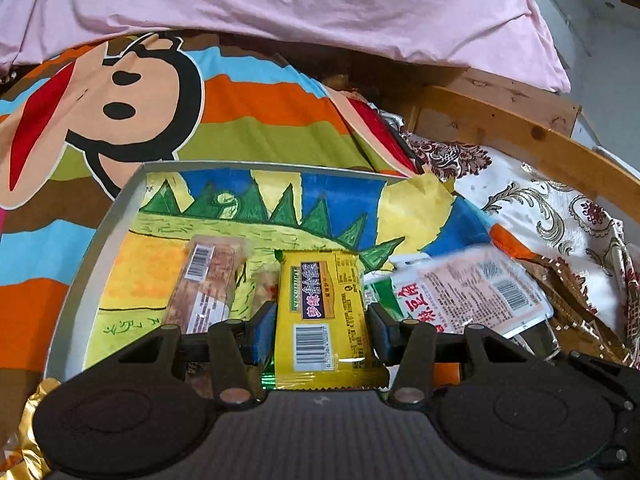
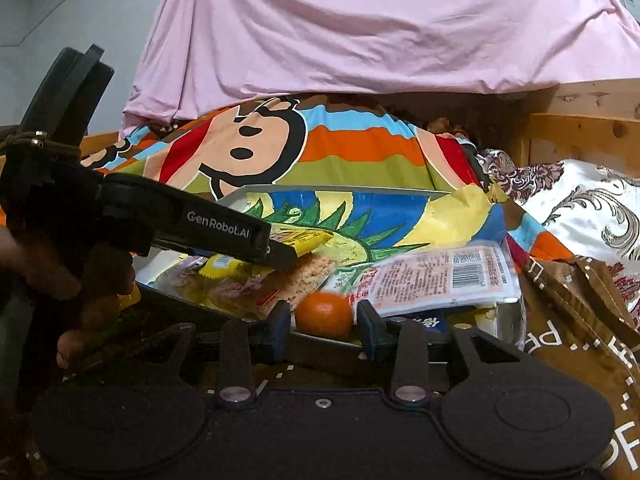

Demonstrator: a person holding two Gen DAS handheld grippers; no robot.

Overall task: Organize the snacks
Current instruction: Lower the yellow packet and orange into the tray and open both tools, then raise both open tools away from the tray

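Observation:
My left gripper (image 1: 322, 330) is shut on a yellow snack packet (image 1: 324, 300), barcode side up, held over a grey-rimmed tray (image 1: 116, 216) lined with a crayon drawing. A clear-wrapped bar (image 1: 208, 284) lies in the tray left of it. A pink-and-white packet (image 1: 472, 292) rests across the tray's right edge. In the right wrist view my right gripper (image 2: 324, 328) stands open, its blue pads either side of a small orange (image 2: 324, 314) with a thin gap on each side. The left gripper (image 2: 280, 254) reaches in from the left, the yellow packet (image 2: 304, 238) at its tip, above several wrapped snacks (image 2: 248, 292).
Striped cartoon-monkey bedding (image 1: 248, 100) and a pink sheet (image 1: 280, 8) lie behind the tray. A wooden bed rail (image 1: 500, 120) and floral cloth (image 1: 540, 208) are to the right. A brown printed bag (image 2: 580, 320) sits right of the tray. A person's hand (image 2: 44, 276) holds the left gripper.

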